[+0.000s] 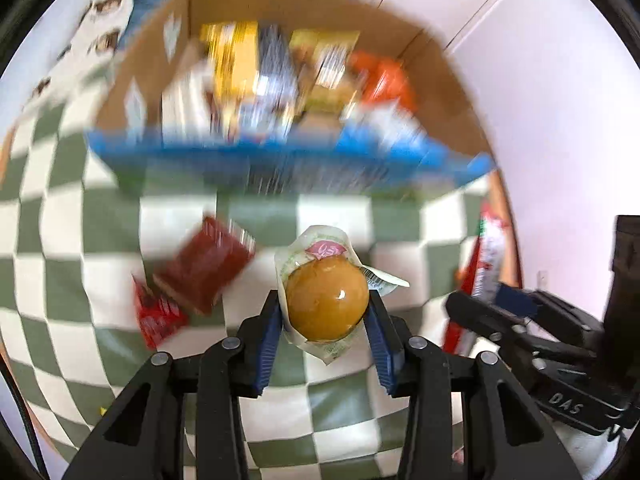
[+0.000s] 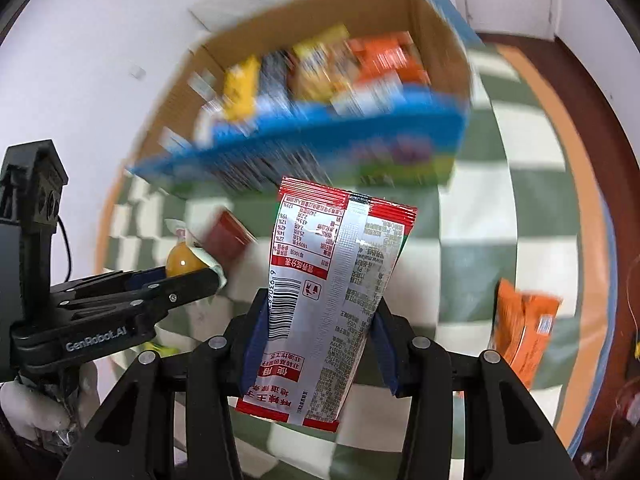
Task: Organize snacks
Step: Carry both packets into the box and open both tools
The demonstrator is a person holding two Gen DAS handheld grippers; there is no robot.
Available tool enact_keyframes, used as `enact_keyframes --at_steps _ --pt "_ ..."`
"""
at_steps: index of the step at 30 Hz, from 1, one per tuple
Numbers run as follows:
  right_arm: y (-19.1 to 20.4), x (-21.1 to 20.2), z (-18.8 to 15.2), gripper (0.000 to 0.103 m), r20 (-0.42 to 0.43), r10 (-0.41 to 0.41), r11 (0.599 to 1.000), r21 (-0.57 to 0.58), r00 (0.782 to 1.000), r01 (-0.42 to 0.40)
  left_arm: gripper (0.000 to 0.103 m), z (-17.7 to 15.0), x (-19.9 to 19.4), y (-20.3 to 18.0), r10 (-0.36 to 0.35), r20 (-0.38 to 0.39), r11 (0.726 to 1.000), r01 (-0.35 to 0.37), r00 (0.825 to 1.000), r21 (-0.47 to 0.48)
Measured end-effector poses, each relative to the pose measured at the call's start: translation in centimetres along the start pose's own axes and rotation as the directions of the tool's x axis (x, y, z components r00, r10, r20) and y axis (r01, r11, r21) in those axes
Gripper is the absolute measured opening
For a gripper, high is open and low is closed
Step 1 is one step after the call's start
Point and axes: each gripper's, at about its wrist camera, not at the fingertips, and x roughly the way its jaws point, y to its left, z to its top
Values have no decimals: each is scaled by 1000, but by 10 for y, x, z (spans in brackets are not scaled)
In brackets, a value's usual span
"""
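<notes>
My left gripper [image 1: 326, 304] is shut on a round yellow jelly cup [image 1: 327, 300] in a clear wrapper, held above the checkered cloth; the cup also shows in the right wrist view [image 2: 182, 262]. My right gripper [image 2: 318, 312] is shut on a red and silver snack packet [image 2: 324, 292], held upright; it shows at the right of the left wrist view [image 1: 486, 264]. Ahead stands an open cardboard box [image 1: 436, 76] with a blue front [image 2: 304, 148], filled with several snack packs.
Dark red packets [image 1: 204, 264] and a smaller red pack [image 1: 158, 318] lie on the green and white checkered cloth [image 1: 72, 232]. An orange snack bag [image 2: 524, 328] lies at the right. White wall stands behind the box. The table's brown edge [image 2: 576, 160] curves at the right.
</notes>
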Motion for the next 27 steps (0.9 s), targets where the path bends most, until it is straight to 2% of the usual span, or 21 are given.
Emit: enact_keyframes --at_steps 4,7,11,15,18,20,21,23,24,25,27 --pt "20 -37 43 50 76 50 998 -48 996 -47 38 50 -43 -6 -11 88 999 8 996 33" --pt "36 -49 86 50 127 41 995 -100 991 -28 38 96 -49 1 38 120 998 -43 992 41" --pt "49 -33 142 50 147 1 990 -140 989 20 38 162 -27 23 142 97 989 -146 985 39" --pt "53 7 180 50 111 -57 985 -156 992 74 38 201 12 46 251 55 967 -253 966 25" --pt "48 38 193 50 59 -78 986 -144 995 86 39 219 39 65 287 10 958 -287 958 4" --pt "43 67 199 51 -20 -94 987 -132 995 90 39 227 58 78 291 -40 956 -291 956 -16" --pt "41 79 200 54 -53 -102 988 -121 993 95 43 227 63 82 283 -53 959 -284 958 -20" --pt "36 97 200 74 -95 -109 990 -104 990 99 54 232 73 88 298 -79 954 -300 951 -19" --pt "33 104 200 94 -107 -119 989 -99 987 108 68 234 76 88 304 -84 952 -307 949 -14" --pt "31 109 200 97 -113 -133 988 -96 985 123 83 234 79 89 310 -87 950 -312 947 -7" --pt "26 116 197 97 -123 -126 990 -82 984 117 87 234 80 90 311 -79 950 -313 947 -15"
